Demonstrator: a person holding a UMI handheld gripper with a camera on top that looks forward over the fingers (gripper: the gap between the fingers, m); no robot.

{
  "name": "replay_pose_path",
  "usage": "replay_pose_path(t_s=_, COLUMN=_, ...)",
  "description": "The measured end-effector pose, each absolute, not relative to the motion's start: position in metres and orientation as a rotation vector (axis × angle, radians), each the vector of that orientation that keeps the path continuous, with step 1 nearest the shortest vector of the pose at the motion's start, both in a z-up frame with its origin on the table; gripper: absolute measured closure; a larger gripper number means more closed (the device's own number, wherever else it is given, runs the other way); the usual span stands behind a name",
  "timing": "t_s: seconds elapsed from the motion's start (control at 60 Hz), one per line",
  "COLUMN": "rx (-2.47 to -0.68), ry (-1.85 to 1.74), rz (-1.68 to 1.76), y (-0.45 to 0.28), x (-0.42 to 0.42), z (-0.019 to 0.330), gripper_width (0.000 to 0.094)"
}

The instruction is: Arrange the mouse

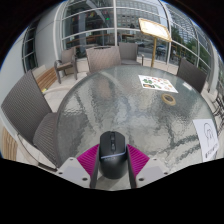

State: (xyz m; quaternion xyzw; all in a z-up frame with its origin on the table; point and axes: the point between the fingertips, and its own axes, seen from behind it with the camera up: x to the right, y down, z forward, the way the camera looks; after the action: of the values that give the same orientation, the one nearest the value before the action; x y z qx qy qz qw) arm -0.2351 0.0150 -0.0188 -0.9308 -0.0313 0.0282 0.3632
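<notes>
A black computer mouse (112, 155) sits between the two fingers of my gripper (112, 162), its scroll wheel end pointing away from me. The magenta pads (90, 158) press against its left and right sides with no gap showing, so the gripper is shut on it. The mouse's rear end is hidden by the gripper body. Below and ahead of it spreads the round, glossy grey table (120, 100). I cannot tell whether the mouse rests on the table or hangs just above it.
A white sheet with green markings (160, 83) lies on the far right part of the table. Another white sheet (206, 138) lies at its near right edge. Chairs (62, 68) stand around the far side, with windows behind them.
</notes>
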Motion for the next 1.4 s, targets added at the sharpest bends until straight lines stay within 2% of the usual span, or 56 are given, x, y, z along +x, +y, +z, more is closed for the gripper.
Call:
replay_pose_path(t_s=0.133, rx=-2.427, ry=-0.111, rz=0.070, y=0.014, x=-0.236, z=-0.019, gripper_width=0.0613)
replay_pose_path(t_s=0.317, rx=-2.478, ry=-0.182, rz=0.140, y=0.017, x=-0.232, z=-0.008, gripper_width=0.0617)
replay_pose_path(t_s=0.383, rx=-2.405, ry=-0.209, rz=0.165, y=0.029, x=-0.218, z=0.035, gripper_width=0.0618)
replay_pose_path(t_s=0.533, rx=-2.166, ry=-0.239, rz=0.075, y=0.072, x=-0.121, z=0.186, gripper_width=0.0616)
replay_pose_path(t_s=0.6, rx=-2.073, ry=-0.228, rz=0.026, y=0.080, x=-0.064, z=0.241, gripper_width=0.0616)
replay_pose_path(t_s=0.667, rx=-2.020, ry=-0.203, rz=-0.028, y=0.081, x=-0.001, z=0.276, gripper_width=0.0618)
replay_pose_path(t_s=0.717, rx=-2.004, ry=-0.192, rz=-0.073, y=0.090, x=0.042, z=0.279, gripper_width=0.0618)
replay_pose_path(t_s=0.783, rx=-2.013, ry=-0.150, rz=-0.110, y=0.082, x=0.096, z=0.267, gripper_width=0.0619)
replay_pose_path(t_s=0.817, rx=-2.039, ry=-0.137, rz=-0.116, y=0.091, x=0.120, z=0.249, gripper_width=0.0620)
replay_pose_path(t_s=0.967, rx=-2.263, ry=-0.125, rz=-0.137, y=0.076, x=0.190, z=0.124, gripper_width=0.0618)
replay_pose_path(t_s=1.017, rx=-2.313, ry=-0.115, rz=-0.128, y=0.050, x=0.197, z=0.071, gripper_width=0.0619)
replay_pose_path(t_s=1.217, rx=-2.445, ry=-0.051, rz=-0.081, y=0.023, x=0.223, z=-0.009, gripper_width=0.0619)
replay_pose_path(t_s=1.317, rx=-2.446, ry=-0.027, rz=-0.046, y=0.012, x=0.220, z=-0.022, gripper_width=0.0610)
replay_pose_path(t_s=1.4, rx=-2.442, ry=0.002, rz=-0.019, y=0.015, x=0.221, z=-0.018, gripper_width=0.0591)
